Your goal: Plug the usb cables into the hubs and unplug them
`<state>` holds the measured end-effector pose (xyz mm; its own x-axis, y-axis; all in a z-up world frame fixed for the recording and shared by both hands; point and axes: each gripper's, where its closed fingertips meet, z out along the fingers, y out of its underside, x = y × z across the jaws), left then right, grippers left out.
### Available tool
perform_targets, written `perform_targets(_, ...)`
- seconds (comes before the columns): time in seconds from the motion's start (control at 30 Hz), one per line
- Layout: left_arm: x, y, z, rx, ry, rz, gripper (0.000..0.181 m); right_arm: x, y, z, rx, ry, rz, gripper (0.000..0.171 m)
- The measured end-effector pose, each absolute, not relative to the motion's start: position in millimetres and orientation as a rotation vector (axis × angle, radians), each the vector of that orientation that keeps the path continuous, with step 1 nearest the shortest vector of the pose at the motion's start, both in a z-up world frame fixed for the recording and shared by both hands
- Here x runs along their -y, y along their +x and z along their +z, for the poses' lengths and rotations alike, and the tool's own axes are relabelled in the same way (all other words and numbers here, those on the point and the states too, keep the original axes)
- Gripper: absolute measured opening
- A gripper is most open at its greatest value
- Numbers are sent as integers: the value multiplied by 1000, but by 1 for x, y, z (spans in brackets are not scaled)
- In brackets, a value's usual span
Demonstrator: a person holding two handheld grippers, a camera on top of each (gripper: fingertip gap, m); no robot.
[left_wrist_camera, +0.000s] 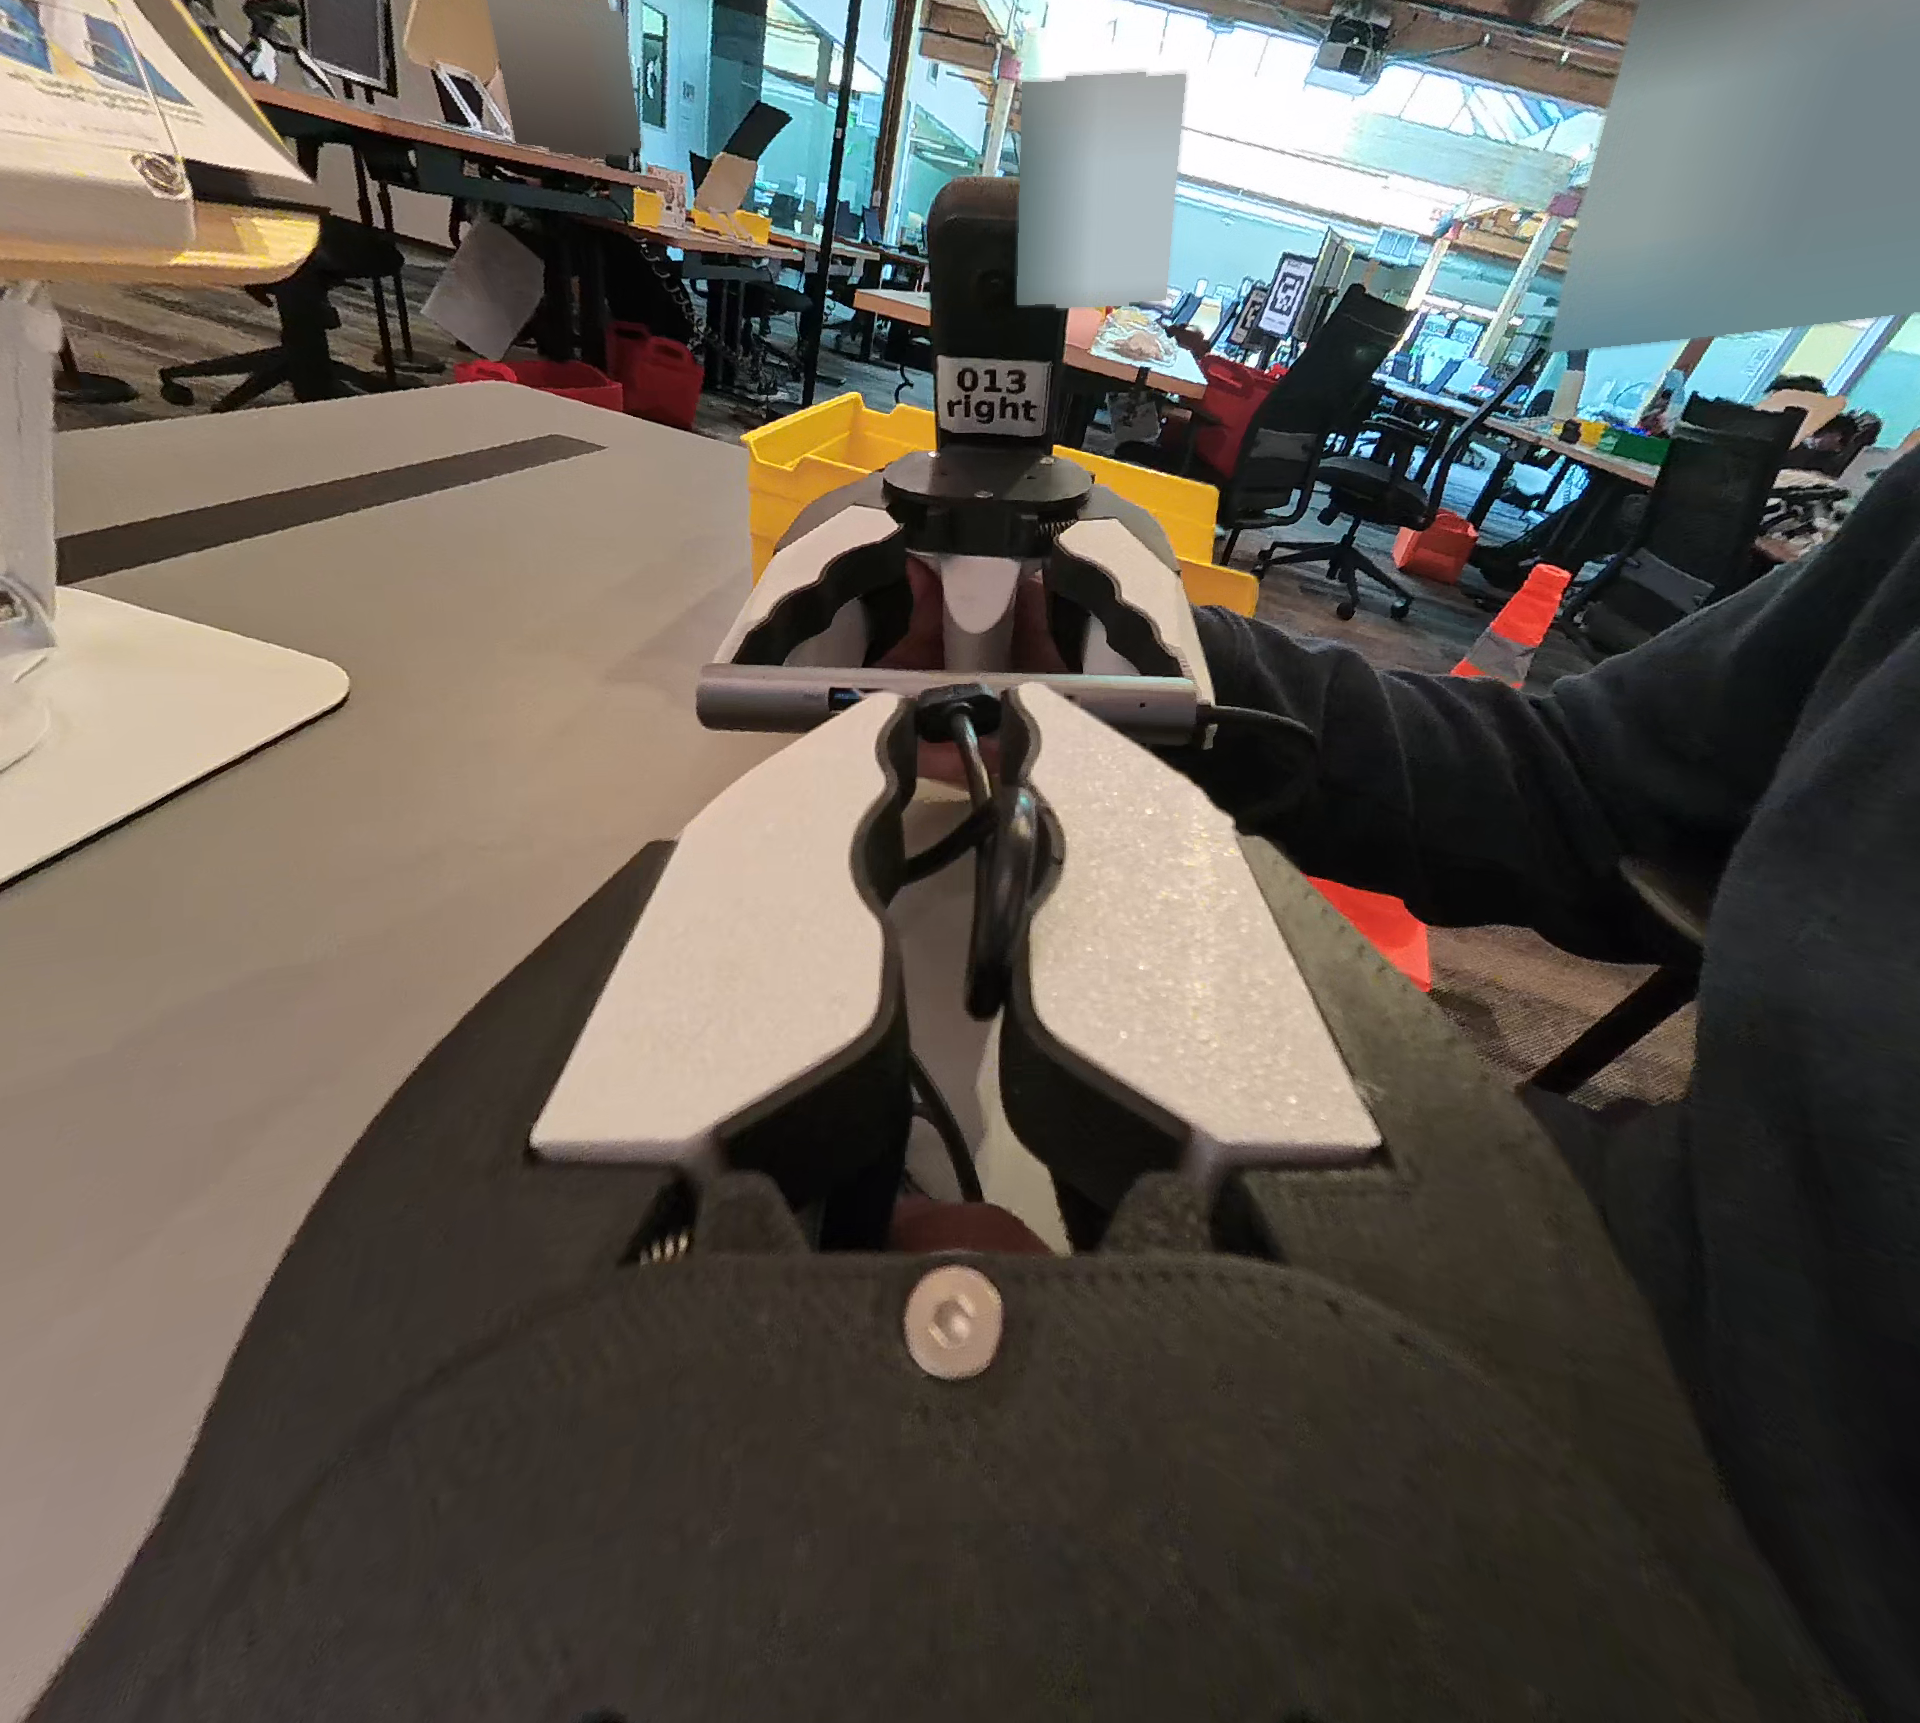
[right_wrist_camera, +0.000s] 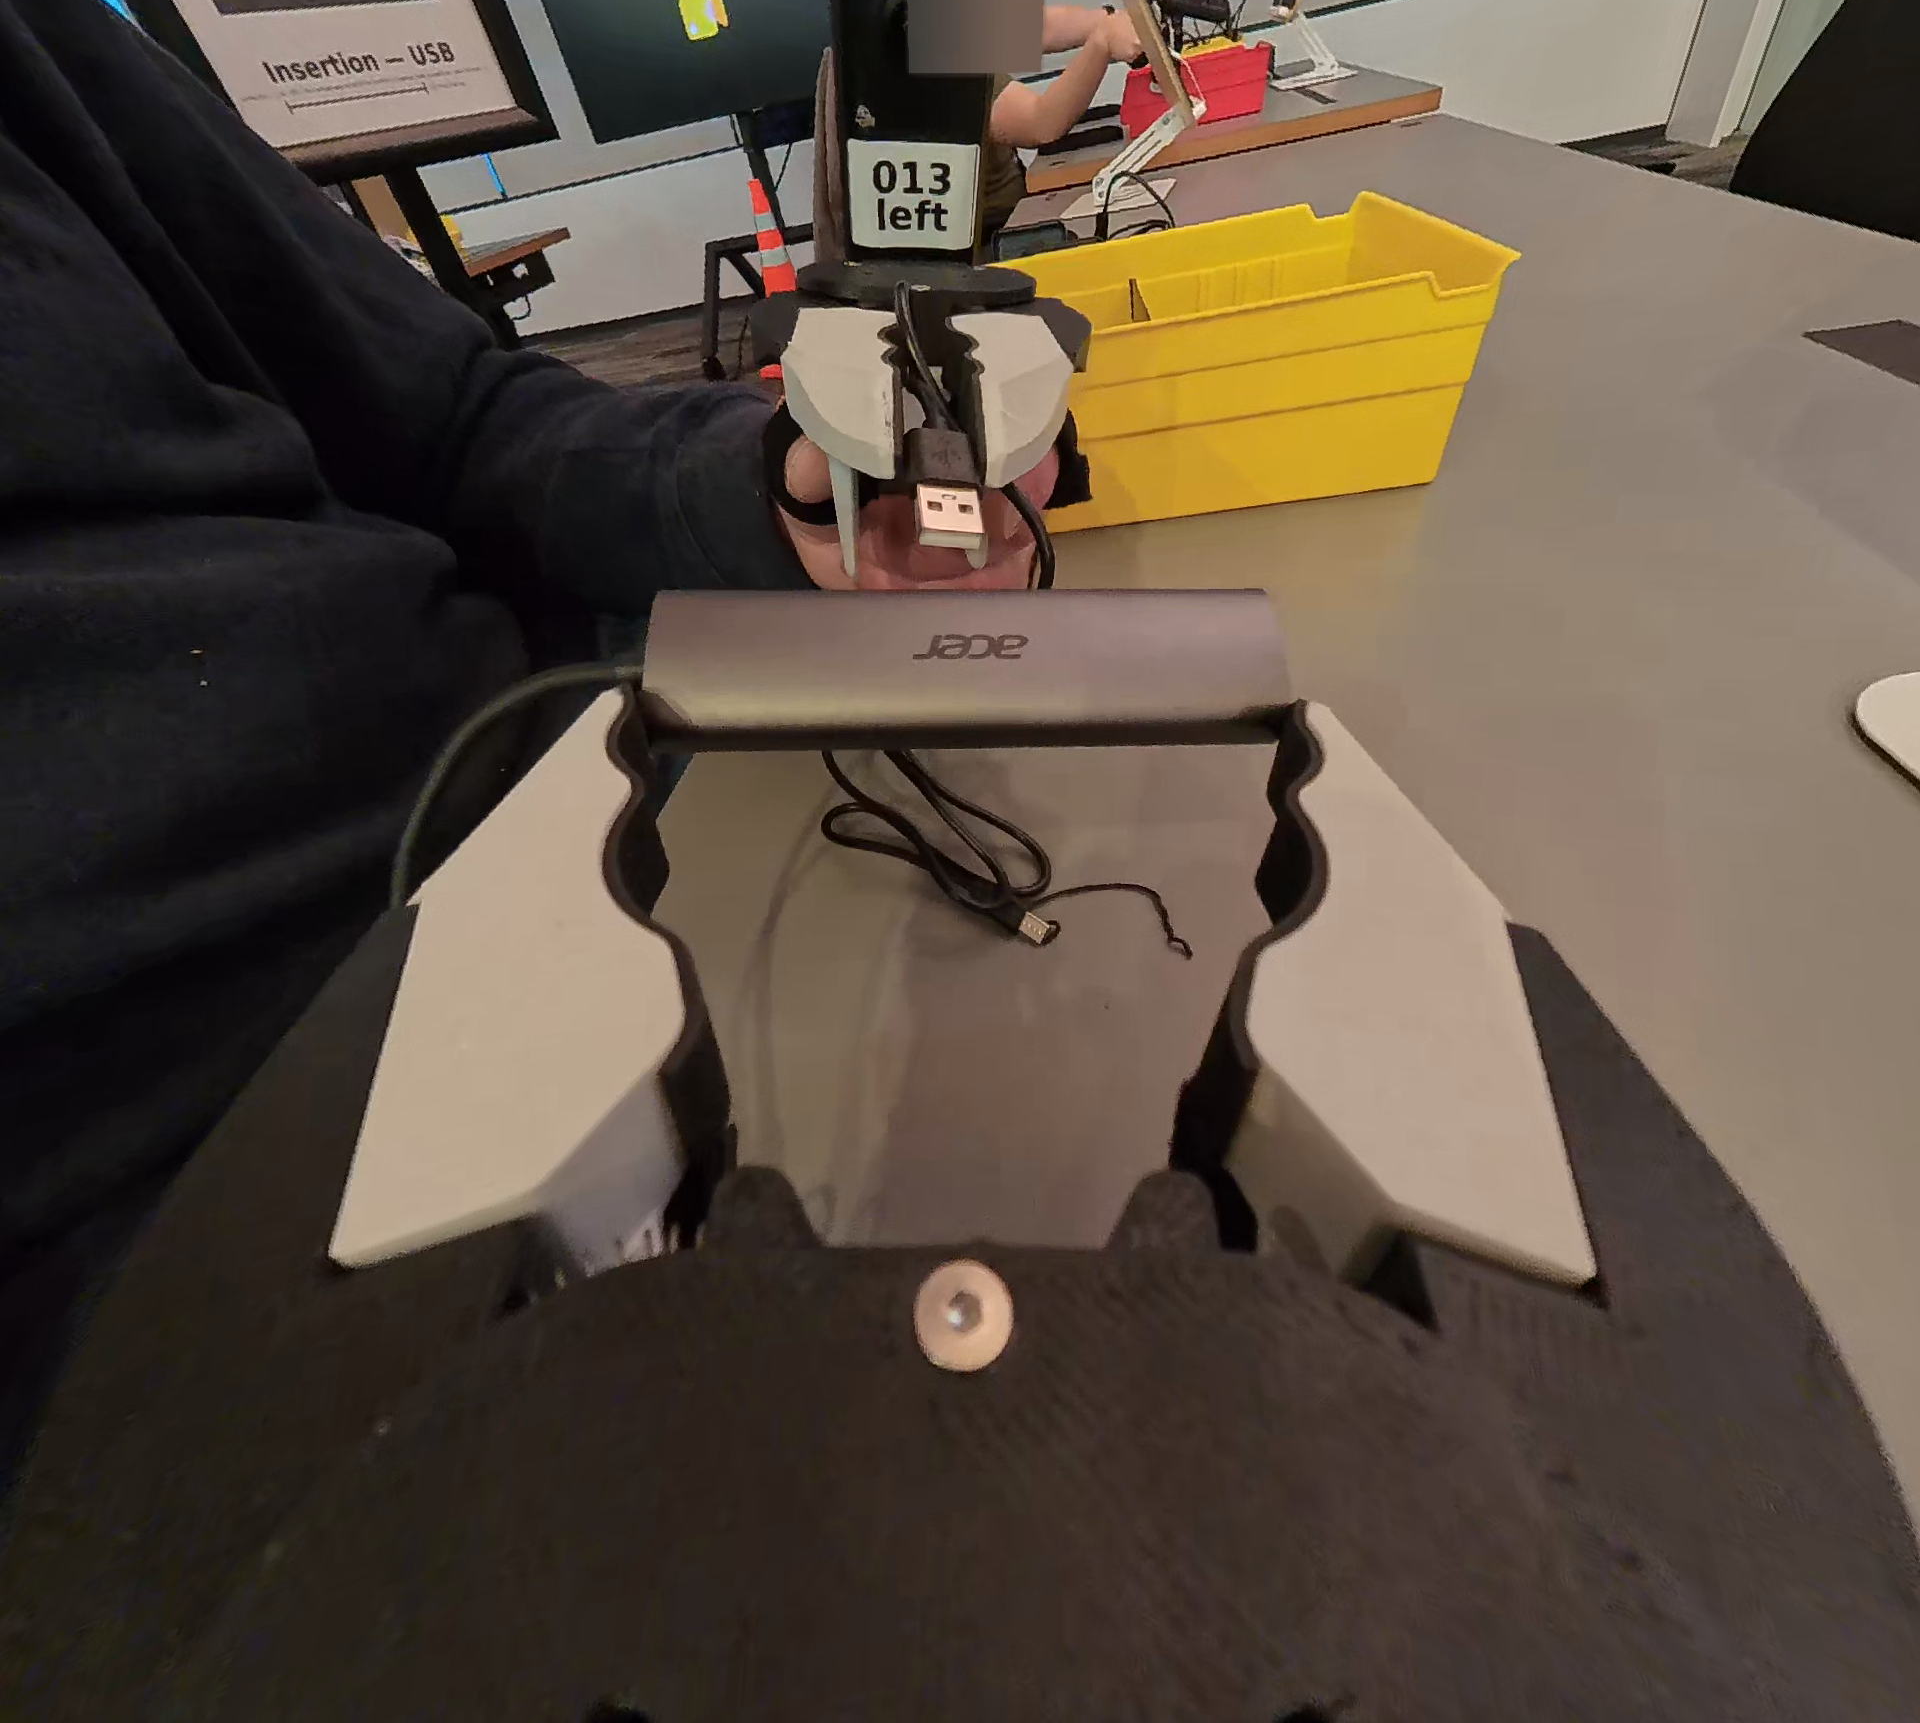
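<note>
My right gripper (right_wrist_camera: pixel 966 730) is shut on a grey USB hub (right_wrist_camera: pixel 966 650), gripping it by its two ends and holding it level above the table. My left gripper (left_wrist_camera: pixel 961 705) is shut on the black USB-A plug (left_wrist_camera: pixel 956 699) of a black cable (left_wrist_camera: pixel 997 852). In the right wrist view the left gripper (right_wrist_camera: pixel 940 468) faces me with the plug (right_wrist_camera: pixel 948 512) pointing at the hub, a short gap apart. In the left wrist view the hub (left_wrist_camera: pixel 1091 694) lies crosswise in the right gripper (left_wrist_camera: pixel 956 650). The cable's loose end (right_wrist_camera: pixel 1029 923) rests on the table.
A yellow bin (right_wrist_camera: pixel 1278 385) stands on the grey table (right_wrist_camera: pixel 1558 551) behind the left gripper. A white stand base (left_wrist_camera: pixel 156 717) sits at the left of the table. Dark sleeves (right_wrist_camera: pixel 260 478) hold both grippers. Orange cones (left_wrist_camera: pixel 1507 624) and office chairs stand beyond the table. The left gripper's tips are roughly 5 cm from the right gripper's.
</note>
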<state>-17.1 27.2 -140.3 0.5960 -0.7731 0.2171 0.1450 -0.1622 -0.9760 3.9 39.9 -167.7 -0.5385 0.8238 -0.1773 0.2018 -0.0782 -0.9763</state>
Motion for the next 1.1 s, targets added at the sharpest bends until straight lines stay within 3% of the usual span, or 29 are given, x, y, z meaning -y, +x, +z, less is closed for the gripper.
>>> perform_targets(1.1,-28,-13,-152,-578,-1544,-923,15,-35,0,-172,1688,-1088,1731,116)
